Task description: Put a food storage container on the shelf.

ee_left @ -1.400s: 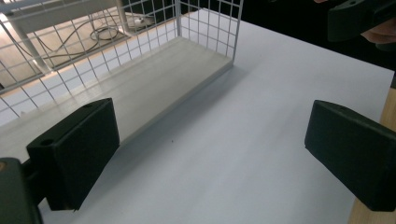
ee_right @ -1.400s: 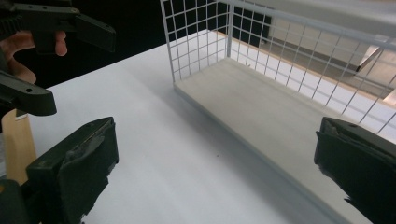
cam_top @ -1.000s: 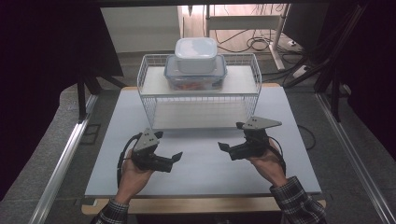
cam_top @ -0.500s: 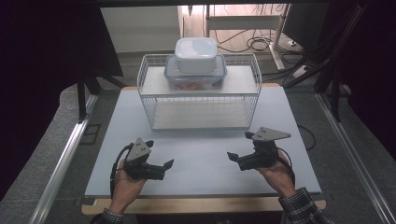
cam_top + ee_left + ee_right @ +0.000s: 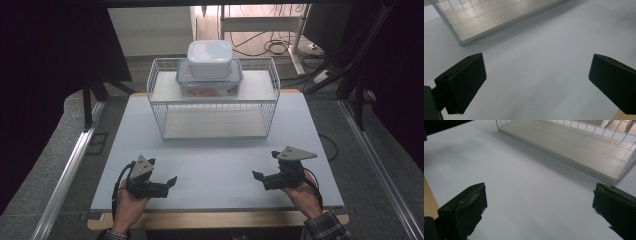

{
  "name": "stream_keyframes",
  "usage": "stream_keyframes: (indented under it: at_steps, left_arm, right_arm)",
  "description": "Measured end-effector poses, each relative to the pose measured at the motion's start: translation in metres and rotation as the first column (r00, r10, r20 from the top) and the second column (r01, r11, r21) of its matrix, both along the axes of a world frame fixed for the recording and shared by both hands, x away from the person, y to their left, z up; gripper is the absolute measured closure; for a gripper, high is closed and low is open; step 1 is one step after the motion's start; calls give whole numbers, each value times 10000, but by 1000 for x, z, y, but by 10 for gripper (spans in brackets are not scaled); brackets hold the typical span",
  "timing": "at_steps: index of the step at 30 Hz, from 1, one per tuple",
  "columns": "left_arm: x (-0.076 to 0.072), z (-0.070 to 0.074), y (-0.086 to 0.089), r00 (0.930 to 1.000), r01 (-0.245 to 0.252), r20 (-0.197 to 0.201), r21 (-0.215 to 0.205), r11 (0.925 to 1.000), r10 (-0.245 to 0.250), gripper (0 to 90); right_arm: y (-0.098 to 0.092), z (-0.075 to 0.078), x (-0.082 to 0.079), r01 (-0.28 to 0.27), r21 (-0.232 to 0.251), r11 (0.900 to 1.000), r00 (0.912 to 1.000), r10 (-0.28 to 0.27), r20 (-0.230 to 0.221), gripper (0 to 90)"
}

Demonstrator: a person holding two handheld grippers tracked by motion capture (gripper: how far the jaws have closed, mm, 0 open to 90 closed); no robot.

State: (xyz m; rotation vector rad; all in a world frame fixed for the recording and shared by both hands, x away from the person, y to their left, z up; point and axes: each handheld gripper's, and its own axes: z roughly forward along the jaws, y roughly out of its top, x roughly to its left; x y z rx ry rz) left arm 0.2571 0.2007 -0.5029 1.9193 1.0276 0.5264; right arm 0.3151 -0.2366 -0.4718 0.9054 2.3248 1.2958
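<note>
Since a second ago I have drawn both hands back from the rack toward my edge of the counter [image 5: 210, 150], and they now sit near its front corners, well apart.

On the left, my left gripper [image 5: 162, 184] rests low over the pale surface, held in my left hand [image 5: 127, 207], its fingers [image 5: 461, 85] spread wide and released with nothing between them. Its own view looks across bare counter to the near corner of the rack's lower board.

In the middle, farther back, stands the white wire rack [image 5: 215, 107]. Its lower shelf is bare wood. On its top shelf sits a clear lidded container [image 5: 210, 82] with something orange-red inside, which I cannot make out, and a smaller white lidded box [image 5: 210, 59] is stacked on it.

On the right, my right gripper [image 5: 265, 172] hovers just above the counter in my right hand [image 5: 302, 192], fingers [image 5: 464, 212] also wide apart and empty, pointing inward toward the rack's lower board.
</note>
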Motion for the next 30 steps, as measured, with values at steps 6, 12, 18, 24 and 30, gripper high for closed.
stream_keyframes:
  at_steps: [6,12,18,24,30]
  left_arm:
    - [1,-8,4,10000,-66,-55,-252,9997,64,0]
    - [3,-16,2,9995,-60,-299,-69,10000,58,0]
    - [6,-25,-3,9977,134,-669,376,9992,-108,0]
    - [8,-30,-7,9950,288,-970,669,9973,-223,0]
    - [10,-34,-9,9916,447,-1258,1054,9934,-312,0]
  right_arm:
    - [-8,-9,-2,191,-250,9995,9998,-193,-64,0]
    - [-16,-16,-2,378,-301,9988,9990,-385,-237,0]
    - [-20,-26,0,628,-668,9958,9967,-661,-480,0]
    - [-18,-36,2,520,-1019,9934,9939,-615,-919,0]
    - [-14,-40,2,429,-1293,9907,9932,-563,-1016,0]
